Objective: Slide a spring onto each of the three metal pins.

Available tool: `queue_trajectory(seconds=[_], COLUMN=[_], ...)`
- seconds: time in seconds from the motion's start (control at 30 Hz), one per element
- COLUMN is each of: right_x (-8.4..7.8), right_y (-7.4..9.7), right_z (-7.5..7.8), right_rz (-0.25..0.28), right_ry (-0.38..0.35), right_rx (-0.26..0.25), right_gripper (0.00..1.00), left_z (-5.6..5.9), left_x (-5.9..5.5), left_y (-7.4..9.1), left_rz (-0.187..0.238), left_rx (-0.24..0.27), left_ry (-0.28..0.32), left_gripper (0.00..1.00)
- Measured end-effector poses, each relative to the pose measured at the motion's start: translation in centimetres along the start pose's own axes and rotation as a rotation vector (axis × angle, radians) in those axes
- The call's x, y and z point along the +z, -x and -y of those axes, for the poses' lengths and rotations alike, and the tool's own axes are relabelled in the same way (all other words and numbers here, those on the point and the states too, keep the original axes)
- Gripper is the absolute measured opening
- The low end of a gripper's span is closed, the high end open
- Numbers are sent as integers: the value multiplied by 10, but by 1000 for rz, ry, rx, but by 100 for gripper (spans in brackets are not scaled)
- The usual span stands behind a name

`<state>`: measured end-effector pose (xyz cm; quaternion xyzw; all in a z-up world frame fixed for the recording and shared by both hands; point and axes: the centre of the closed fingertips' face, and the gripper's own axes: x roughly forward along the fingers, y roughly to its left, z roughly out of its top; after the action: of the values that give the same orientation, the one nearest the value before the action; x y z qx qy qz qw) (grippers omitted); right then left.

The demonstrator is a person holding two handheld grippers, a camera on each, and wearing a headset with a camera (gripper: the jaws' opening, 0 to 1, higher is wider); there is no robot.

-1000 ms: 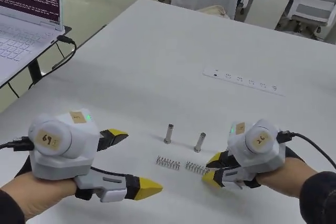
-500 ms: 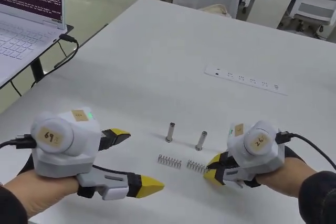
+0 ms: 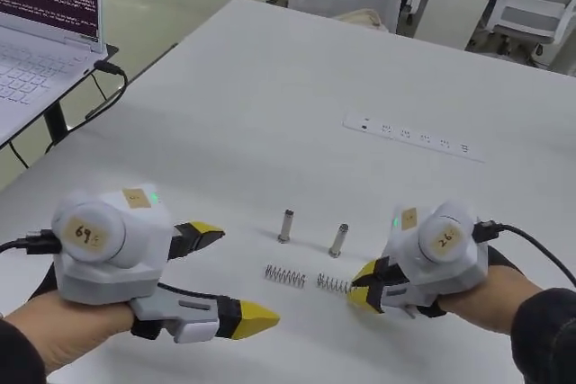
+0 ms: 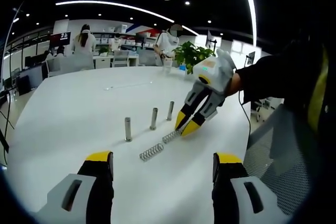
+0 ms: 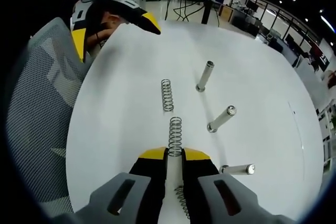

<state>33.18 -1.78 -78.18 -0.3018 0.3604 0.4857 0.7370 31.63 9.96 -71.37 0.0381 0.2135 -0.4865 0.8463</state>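
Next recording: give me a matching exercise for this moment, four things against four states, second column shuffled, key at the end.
Things
1. left gripper
2. right gripper
3. loose spring
4. metal pins

States
A. standing upright, bare
B. open, holding nothing
C. lying flat on the table, untouched
D. closed on the other spring

Pairs: 1-B, 2-D, 3-C, 4-A

Three shiny pins (image 4: 154,118) stood up in a row. One spring (image 3: 286,275) lay flat beside them (the other spring (image 3: 331,284) sat pinched in the right gripper (image 5: 175,153)).
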Motion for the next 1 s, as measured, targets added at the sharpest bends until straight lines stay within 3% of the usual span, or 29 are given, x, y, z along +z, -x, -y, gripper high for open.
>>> queue_trajectory(seconds=[0.37, 0.57, 0.93, 1.0], right_x=[10, 22, 40, 44], right_y=[12, 25, 43, 45], right_z=[-4, -14, -39, -43], right_rz=[4, 51, 67, 65], right_ry=[20, 13, 43, 53], right_rx=[-3, 16, 65, 73], right_gripper=[8, 8, 8, 8], left_z=[3, 6, 22, 28], left_x=[2, 3, 4, 3], left_y=[-2, -3, -9, -10], left_rz=[7, 15, 3, -2], left_rx=[-17, -36, -100, -116], left_ry=[-14, -23, -69, -98], left_gripper=[71, 67, 58, 55])
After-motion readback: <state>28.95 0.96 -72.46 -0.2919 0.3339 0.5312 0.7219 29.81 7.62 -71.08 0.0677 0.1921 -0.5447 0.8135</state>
